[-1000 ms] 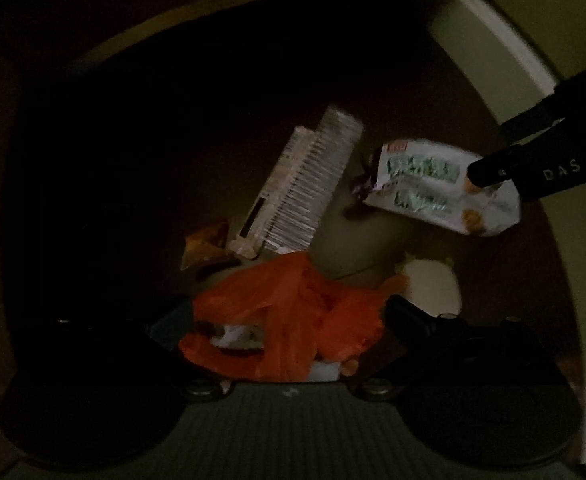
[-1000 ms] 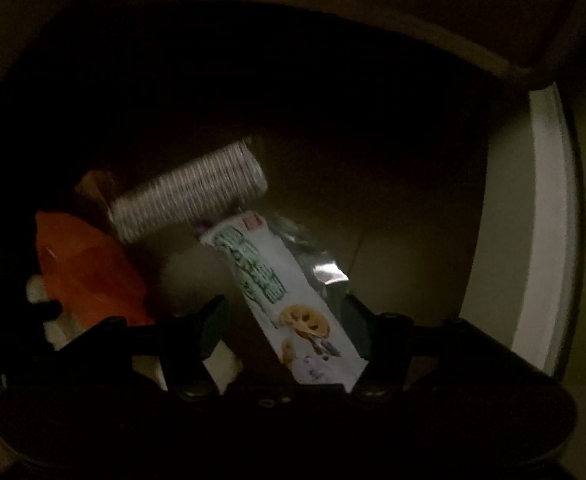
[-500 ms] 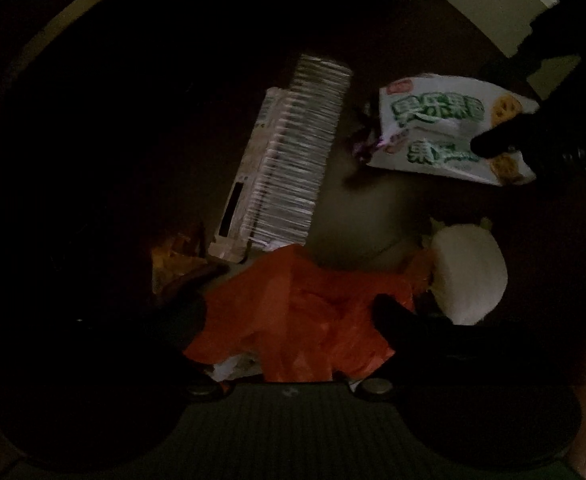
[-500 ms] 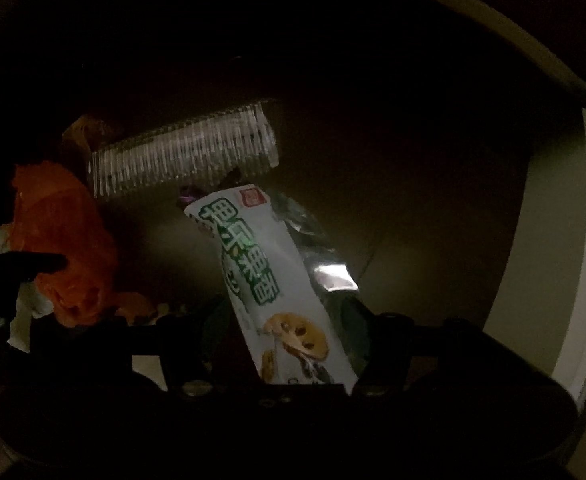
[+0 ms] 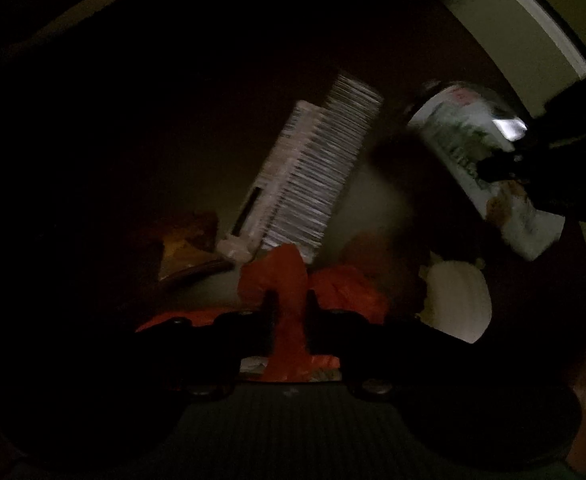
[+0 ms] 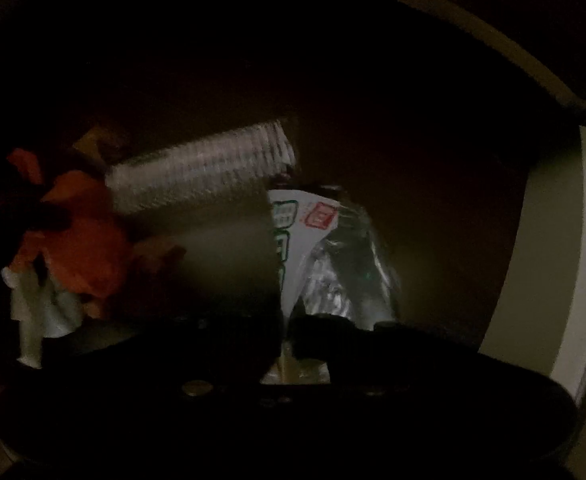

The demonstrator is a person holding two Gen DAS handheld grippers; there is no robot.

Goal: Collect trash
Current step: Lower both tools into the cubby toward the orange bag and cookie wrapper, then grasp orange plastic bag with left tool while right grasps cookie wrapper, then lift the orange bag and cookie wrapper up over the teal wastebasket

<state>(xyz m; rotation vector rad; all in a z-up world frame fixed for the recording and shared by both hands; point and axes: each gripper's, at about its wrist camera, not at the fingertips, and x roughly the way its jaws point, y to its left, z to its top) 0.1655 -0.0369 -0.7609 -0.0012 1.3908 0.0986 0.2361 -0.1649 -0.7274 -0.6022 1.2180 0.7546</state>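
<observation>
The scene is very dark. A crumpled orange plastic bag (image 5: 345, 288) lies at the bottom of the left wrist view. My left gripper (image 5: 289, 300) points down at it, jaws closing, with a fold of the bag pinched between the pads. A white and green snack wrapper (image 6: 305, 220) with a silver inside runs down between the fingers of my right gripper (image 6: 287, 320), whose jaws are closing and clamp its lower end. In the left wrist view the same wrapper (image 5: 453, 140) hangs tilted from the right gripper (image 5: 509, 172) at the right edge.
A sleeve of stacked clear plastic cups (image 5: 317, 176) lies between the two pieces of trash. A pale round object (image 5: 457, 300) sits right of the orange bag, a yellow-brown scrap (image 5: 189, 248) to its left. A light curved rim (image 6: 553, 240) bounds the dark surface.
Both grippers stood open around their pieces and have sunk slightly and closed. The left now pinches the orange bag; the right now pinches the snack wrapper, which has tilted up.
</observation>
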